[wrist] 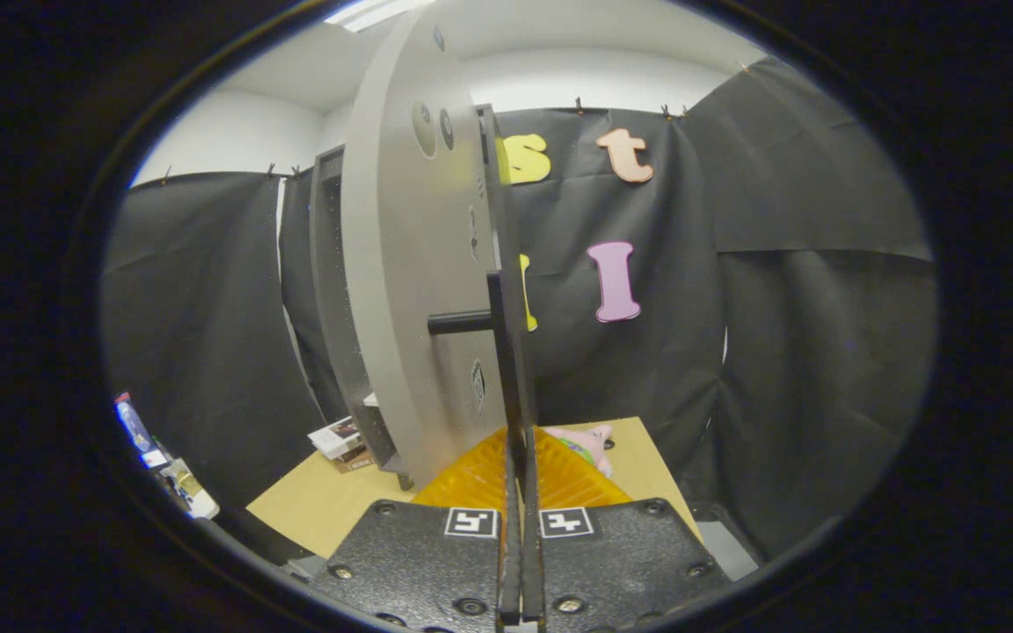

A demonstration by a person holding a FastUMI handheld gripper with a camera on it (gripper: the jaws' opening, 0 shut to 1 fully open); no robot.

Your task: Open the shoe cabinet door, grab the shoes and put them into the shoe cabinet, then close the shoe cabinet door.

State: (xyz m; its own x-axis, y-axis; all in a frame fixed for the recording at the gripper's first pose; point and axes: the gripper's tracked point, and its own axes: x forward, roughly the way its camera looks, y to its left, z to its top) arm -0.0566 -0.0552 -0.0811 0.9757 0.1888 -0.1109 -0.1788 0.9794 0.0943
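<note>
The grey shoe cabinet door [410, 264] stands swung open, and I see it almost edge-on just ahead of me. Its black bar handle [503, 352] runs down the door's free edge, held off by a short stub. My gripper [520, 466] is shut on the lower part of this handle, with a finger pressed on each side. Beyond the door is the dark frame of the cabinet body [328, 264]; its inside is hidden. A pink shoe [593, 441] lies on the wooden table [313, 501] just beyond the right finger, partly hidden by it.
A small stack of boxes [341, 440] sits on the table by the cabinet's foot. Black cloth walls close the booth behind and to both sides. Some clutter [163, 466] lies low beyond the table's left edge.
</note>
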